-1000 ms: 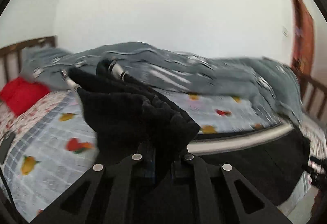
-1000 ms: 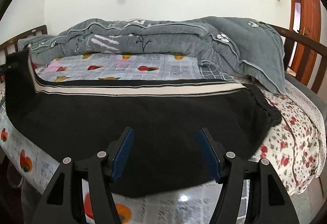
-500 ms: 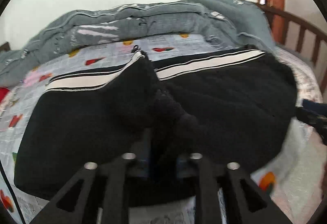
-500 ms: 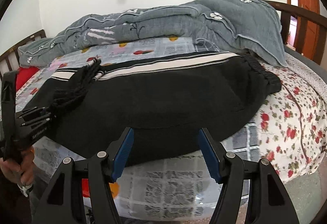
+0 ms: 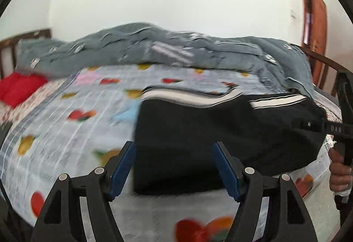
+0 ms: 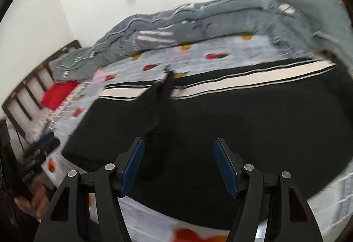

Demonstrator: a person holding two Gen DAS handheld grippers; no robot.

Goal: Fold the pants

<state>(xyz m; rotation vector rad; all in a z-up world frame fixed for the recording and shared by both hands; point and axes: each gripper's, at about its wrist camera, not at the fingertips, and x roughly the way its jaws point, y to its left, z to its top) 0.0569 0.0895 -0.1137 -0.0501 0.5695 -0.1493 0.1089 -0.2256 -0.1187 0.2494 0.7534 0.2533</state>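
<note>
Jaws apart, black pants (image 5: 220, 131) folded — white-striped

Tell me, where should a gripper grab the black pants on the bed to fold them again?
Probably the left end of the black pants. In the left wrist view that edge lies flat and bare on the patterned sheet, so the open left gripper could come from the left and pinch it. The white stripe marks the far long edge.

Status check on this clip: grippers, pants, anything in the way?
Left gripper just opened, empty. Right gripper open, empty. Pants folded over on bed. Nothing in the way.
</note>
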